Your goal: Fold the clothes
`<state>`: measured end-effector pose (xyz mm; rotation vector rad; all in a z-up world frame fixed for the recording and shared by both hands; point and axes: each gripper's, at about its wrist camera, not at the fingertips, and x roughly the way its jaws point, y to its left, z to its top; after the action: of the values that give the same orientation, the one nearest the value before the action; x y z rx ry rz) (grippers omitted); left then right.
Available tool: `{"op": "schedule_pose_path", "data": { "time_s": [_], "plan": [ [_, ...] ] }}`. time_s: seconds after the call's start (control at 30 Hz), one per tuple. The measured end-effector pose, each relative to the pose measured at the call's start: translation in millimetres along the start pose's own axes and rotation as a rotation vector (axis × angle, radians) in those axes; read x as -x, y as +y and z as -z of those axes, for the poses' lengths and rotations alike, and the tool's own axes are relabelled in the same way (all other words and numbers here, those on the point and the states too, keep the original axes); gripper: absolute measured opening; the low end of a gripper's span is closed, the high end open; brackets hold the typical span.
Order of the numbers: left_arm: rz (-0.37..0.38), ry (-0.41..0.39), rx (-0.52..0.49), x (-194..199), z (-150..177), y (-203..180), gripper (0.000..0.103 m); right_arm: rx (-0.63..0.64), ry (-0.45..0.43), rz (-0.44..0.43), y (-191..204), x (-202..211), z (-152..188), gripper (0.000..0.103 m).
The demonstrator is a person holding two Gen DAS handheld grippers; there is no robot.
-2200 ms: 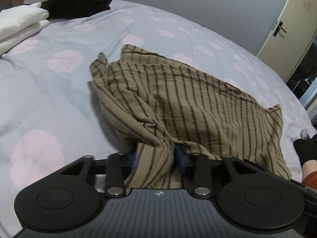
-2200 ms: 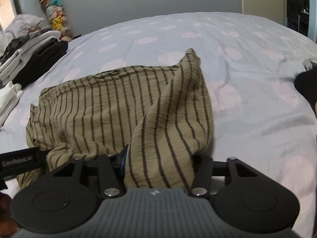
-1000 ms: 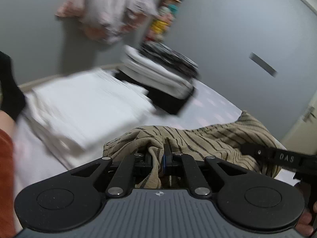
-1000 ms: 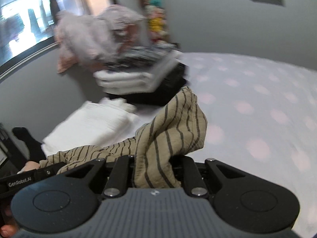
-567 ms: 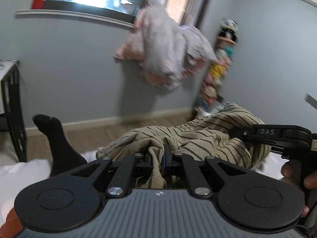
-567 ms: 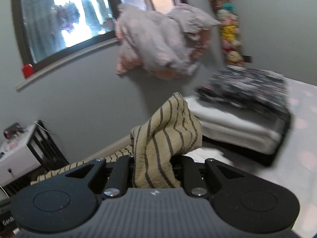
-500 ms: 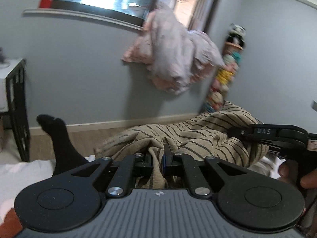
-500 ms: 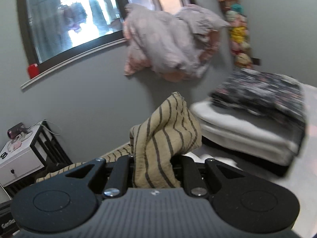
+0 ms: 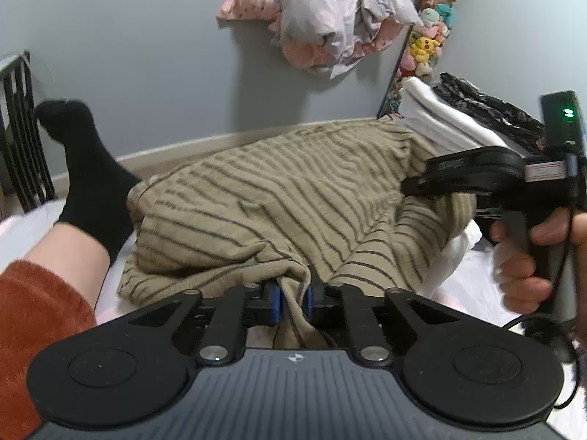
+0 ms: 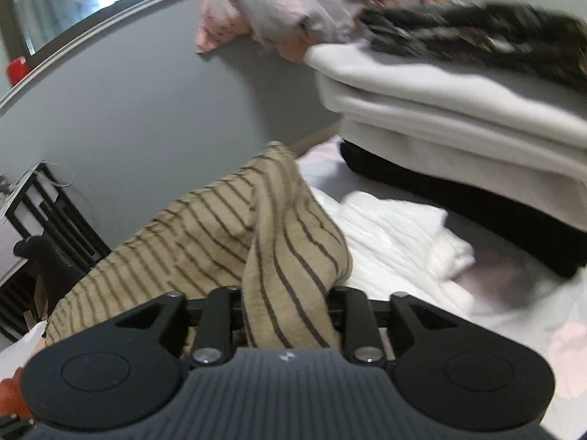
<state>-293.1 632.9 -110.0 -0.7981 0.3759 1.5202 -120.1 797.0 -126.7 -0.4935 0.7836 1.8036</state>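
Note:
A tan garment with dark stripes (image 9: 279, 198) hangs bunched between both grippers, low over the bed's left end. My left gripper (image 9: 293, 299) is shut on a fold of its near edge. My right gripper (image 10: 284, 304) is shut on another fold of the striped garment (image 10: 234, 242), which drapes over its fingers and hides the tips. In the left wrist view the right gripper (image 9: 407, 185) enters from the right, held by a hand, clamped on the cloth's far side.
A stack of folded clothes (image 10: 458, 110), white over black with a dark patterned piece on top, sits at the right. Folded white cloth (image 10: 396, 234) lies beside it. A black-socked foot (image 9: 84, 168) is at the left. Bedding hangs on the grey wall (image 9: 330, 14). A black rack (image 10: 55, 220) stands at the left.
Both grippers swung the garment from the bed's middle up and leftward toward the folded stacks, then lowered it. Both stayed shut on the cloth throughout.

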Motion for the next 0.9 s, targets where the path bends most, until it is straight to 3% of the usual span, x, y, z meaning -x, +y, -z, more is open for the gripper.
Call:
{"op": "schedule_pose_path", "data": {
  "time_s": [0.17,0.23,0.33,0.5,0.67,0.77,0.8,0.87,0.9],
  "plan": [
    [0.111,0.049,0.111,9,1,29,0.031,-0.053,0.023,-0.008,-13,21,-9,0.049],
    [0.158,0.060,0.145,13,0,38,0.033,-0.076,0.017,-0.005,-19,33,-11,0.061],
    [0.200,0.056,0.165,16,-2,46,0.035,-0.148,0.013,-0.028,-34,48,-15,0.068],
    [0.200,0.080,0.149,19,1,45,0.035,-0.216,-0.009,-0.008,-57,71,-4,0.067],
    [0.206,0.088,0.126,27,5,40,0.038,-0.287,0.000,-0.031,-64,63,13,0.059],
    [0.189,0.080,0.067,26,9,30,0.039,-0.325,0.005,-0.047,-65,56,23,0.040],
    [0.176,0.083,0.041,23,11,26,0.039,-0.319,0.003,-0.041,-62,52,22,0.028],
    [0.147,0.080,-0.009,20,14,18,0.013,-0.283,-0.007,-0.012,-55,48,19,0.017],
    [0.131,0.075,-0.034,19,15,15,0.011,-0.258,-0.018,0.010,-51,48,16,0.011]
  ]
}}
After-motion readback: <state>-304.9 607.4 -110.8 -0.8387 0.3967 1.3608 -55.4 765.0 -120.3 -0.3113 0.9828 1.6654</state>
